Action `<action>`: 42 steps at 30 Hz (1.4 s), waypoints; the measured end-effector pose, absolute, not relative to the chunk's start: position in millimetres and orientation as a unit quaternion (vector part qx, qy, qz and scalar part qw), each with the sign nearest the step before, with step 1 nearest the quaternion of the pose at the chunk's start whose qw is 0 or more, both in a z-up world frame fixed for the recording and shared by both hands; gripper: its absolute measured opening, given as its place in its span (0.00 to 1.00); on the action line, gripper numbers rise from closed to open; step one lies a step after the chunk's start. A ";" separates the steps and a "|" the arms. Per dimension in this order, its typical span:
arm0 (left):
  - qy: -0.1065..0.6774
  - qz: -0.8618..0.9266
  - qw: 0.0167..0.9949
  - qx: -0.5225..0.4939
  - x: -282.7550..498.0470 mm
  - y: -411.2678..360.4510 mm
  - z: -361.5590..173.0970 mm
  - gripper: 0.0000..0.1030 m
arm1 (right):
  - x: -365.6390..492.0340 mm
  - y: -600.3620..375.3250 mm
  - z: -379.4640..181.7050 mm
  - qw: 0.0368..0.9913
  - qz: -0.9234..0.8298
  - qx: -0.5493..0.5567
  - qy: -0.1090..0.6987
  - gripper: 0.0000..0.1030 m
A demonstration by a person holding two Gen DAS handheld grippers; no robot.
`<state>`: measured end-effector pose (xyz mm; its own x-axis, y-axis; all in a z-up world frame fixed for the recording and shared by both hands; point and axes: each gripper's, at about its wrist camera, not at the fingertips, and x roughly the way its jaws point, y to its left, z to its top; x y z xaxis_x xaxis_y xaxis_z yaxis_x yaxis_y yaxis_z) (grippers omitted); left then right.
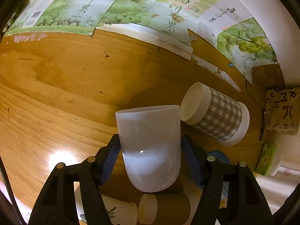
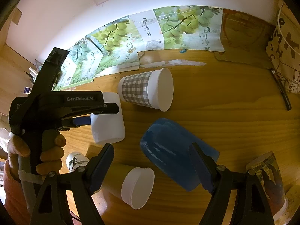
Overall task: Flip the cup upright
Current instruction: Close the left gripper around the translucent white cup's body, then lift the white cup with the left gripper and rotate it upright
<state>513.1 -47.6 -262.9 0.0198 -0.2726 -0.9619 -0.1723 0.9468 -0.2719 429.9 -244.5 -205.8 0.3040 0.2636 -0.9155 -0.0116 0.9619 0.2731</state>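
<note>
A: Nearest the left gripper [image 1: 151, 157], what do you see?
B: Its jaws are clenched on the white cup [image 1: 150, 146], one blue pad [image 1: 110, 161] pressed to each side. The cup is tilted, base toward the camera, rim pointing away.

A: And the right gripper [image 2: 153, 166]?
B: Jaws released and spread wide, either side of a blue plastic cup [image 2: 176, 150] lying on the desk [image 2: 225, 112]; whether they touch it, I cannot tell.

A: Around the white cup?
B: Just nearer than it, a brown paper cup [image 2: 129, 183] lies on its side, mouth open toward the right wrist camera. Just beyond the white cup, a grey gingham paper cup [image 1: 215, 116] also lies on its side, its base almost touching the white rim.

A: Farther off?
B: Grape-printed cardboard [image 1: 131, 9] lines the desk's back edge, well beyond the white cup.
</note>
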 end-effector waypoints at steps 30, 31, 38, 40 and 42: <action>0.661 -0.065 0.744 -0.071 482.0 -42.9 -179.8 0.67 | 396.9 -236.8 -173.0 0.820 0.094 0.114 0.553 0.80; 0.660 -0.065 0.746 -0.067 478.2 -42.5 -176.5 0.67 | 394.0 -238.0 -170.1 0.822 0.093 0.119 0.549 0.80; 0.652 -0.069 0.754 -0.047 449.0 -39.8 -157.0 0.67 | 377.1 -241.1 -155.1 0.832 0.098 0.138 0.528 0.80; 0.649 -0.072 0.756 -0.041 439.5 -39.1 -151.6 0.67 | 372.0 -240.6 -150.5 0.835 0.098 0.140 0.522 0.80; 0.646 -0.076 0.759 -0.036 429.3 -37.9 -147.3 0.67 | 366.2 -240.5 -146.2 0.838 0.101 0.145 0.517 0.80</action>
